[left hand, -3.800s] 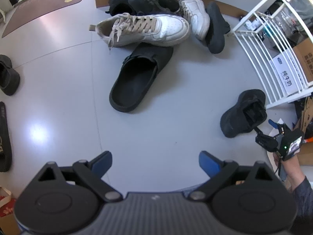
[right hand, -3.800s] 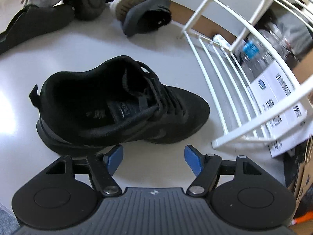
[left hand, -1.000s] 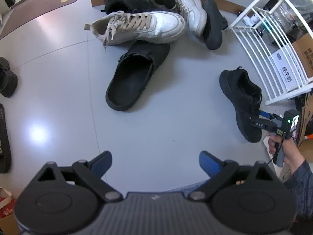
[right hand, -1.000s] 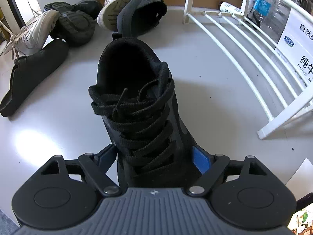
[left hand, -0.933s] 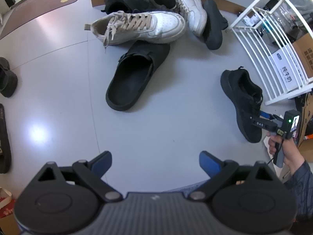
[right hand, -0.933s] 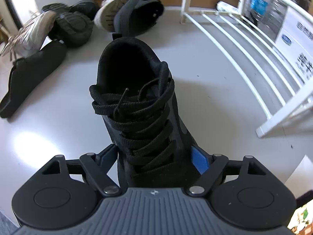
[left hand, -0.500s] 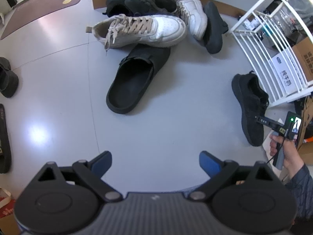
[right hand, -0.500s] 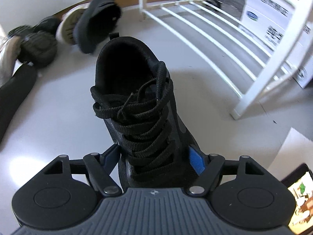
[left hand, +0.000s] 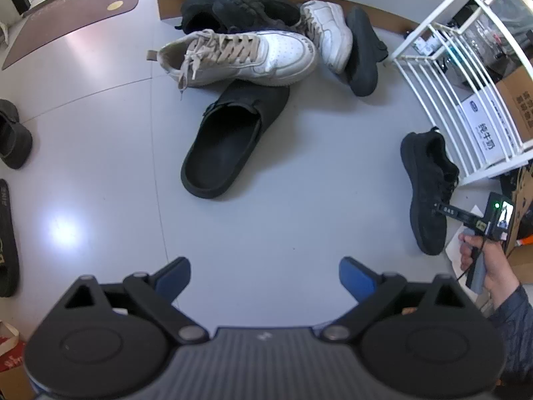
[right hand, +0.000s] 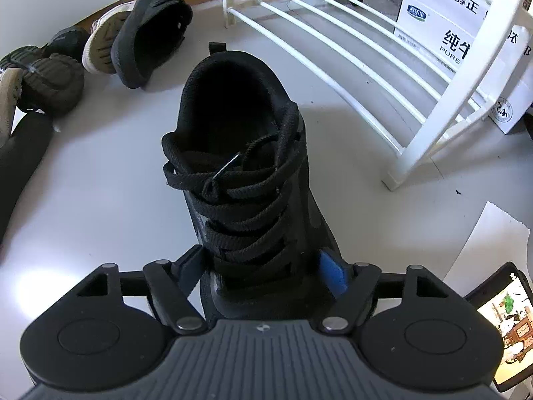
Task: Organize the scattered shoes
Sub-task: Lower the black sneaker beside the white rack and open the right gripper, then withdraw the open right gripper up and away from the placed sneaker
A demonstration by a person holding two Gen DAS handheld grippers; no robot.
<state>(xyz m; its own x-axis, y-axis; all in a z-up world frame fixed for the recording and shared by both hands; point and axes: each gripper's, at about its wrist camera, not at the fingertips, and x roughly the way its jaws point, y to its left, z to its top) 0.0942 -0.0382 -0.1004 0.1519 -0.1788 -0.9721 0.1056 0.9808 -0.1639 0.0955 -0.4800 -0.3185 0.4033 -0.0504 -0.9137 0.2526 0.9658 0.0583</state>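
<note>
A black lace-up sneaker [right hand: 240,153] stands on the grey floor with its heel pointing away from me, close to the white wire rack [right hand: 366,66]. My right gripper [right hand: 263,266] is shut on its forefoot, one blue pad pressed against each side. In the left wrist view the same sneaker [left hand: 428,186] lies beside the rack [left hand: 466,76], with the right gripper [left hand: 444,210] held by a hand at its toe end. My left gripper [left hand: 265,275] hangs open over bare floor, nothing between its fingers.
A heap of shoes lies by the far wall: a white sneaker [left hand: 240,56], a black clog [left hand: 230,146], a second white shoe [left hand: 328,36], dark shoes behind. More dark shoes sit at the left edge [left hand: 13,136]. Cartons [right hand: 459,33] stand behind the rack.
The black sneaker, held in my right gripper, has swung and shifted toward the white rack. My left gripper has stayed where it was, still open.
</note>
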